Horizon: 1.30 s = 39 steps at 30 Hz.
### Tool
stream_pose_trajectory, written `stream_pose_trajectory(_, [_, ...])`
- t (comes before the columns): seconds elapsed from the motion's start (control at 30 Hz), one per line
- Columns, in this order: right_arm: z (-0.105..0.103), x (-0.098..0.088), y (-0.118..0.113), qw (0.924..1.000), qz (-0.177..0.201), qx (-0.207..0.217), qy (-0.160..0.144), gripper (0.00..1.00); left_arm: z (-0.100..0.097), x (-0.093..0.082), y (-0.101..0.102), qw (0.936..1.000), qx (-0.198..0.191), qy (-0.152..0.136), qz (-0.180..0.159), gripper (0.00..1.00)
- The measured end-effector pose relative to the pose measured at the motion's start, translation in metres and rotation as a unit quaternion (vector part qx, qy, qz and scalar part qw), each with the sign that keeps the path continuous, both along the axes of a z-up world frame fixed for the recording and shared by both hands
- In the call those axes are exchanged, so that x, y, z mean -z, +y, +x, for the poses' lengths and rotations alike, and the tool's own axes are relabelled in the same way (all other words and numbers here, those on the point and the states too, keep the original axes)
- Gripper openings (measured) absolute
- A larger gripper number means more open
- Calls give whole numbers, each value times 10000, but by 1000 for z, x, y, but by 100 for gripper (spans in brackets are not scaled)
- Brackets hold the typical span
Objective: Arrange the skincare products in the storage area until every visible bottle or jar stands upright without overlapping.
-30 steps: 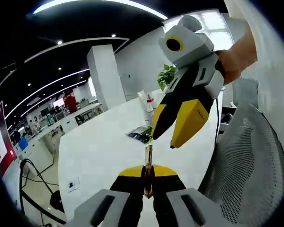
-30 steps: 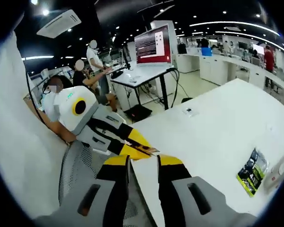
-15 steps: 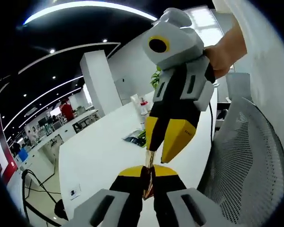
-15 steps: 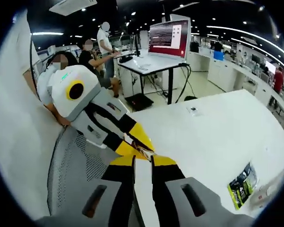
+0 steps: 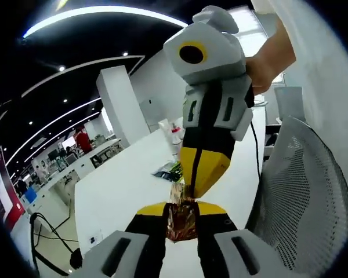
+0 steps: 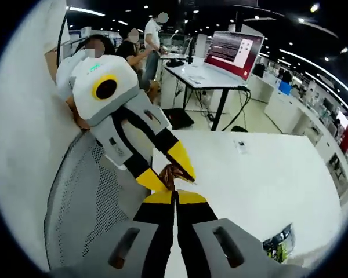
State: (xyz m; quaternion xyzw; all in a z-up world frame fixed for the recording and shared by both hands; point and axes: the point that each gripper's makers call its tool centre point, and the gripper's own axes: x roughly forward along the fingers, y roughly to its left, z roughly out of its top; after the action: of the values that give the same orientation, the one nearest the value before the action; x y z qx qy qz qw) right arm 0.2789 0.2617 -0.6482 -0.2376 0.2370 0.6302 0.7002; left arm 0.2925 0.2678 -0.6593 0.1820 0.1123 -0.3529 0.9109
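The two tools are seen tip to tip above the near edge of the white table (image 5: 124, 185). In the left gripper view, the left tool (image 5: 181, 215) is closed on a small brown, crinkled item (image 5: 180, 219), possibly a foil sachet; its kind cannot be confirmed. The right tool (image 5: 204, 184) enters this view from above with its jaws drawn together, tips at the top edge of that item.

Compared with the frame one second ago, the right tool has been brought down from an open, separated position to a closed one in contact with the held item. The brown item, formerly presented edge-on as a thin strip, is now presented broadside. In the right gripper view, the right tool (image 6: 175, 197) is shown with its jaws meeting, and the left tool (image 6: 169, 174) is seen just beyond its tips with the brown item (image 6: 171, 172) between its jaws. Whether the right tool actually pinches the item cannot be determined.

A transfer or a joint adjustment of the item is judged to be in progress. The skincare products (image 5: 173, 134) stand far across the table, beside a dark green packet (image 5: 169, 171), well apart from both tools. The arranging itself is judged not yet begun.
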Motion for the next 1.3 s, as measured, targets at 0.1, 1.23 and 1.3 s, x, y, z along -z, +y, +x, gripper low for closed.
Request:
stream_pose_trajectory(0.1, [13, 2, -12, 9992, 13, 363, 194, 0, 2, -2, 5, 9991, -173, 239, -310, 30])
stream_pose_trajectory(1.23, [21, -41, -17, 9231, 2340, 1400, 2713, 1, -2, -44, 14, 9446, -73, 1516, -2909, 1])
stream_pose_trajectory(1.3, [23, -44, -14, 9356, 2342, 1259, 2324, 4, -2, -47, 16, 9388, -32, 1593, -3054, 1])
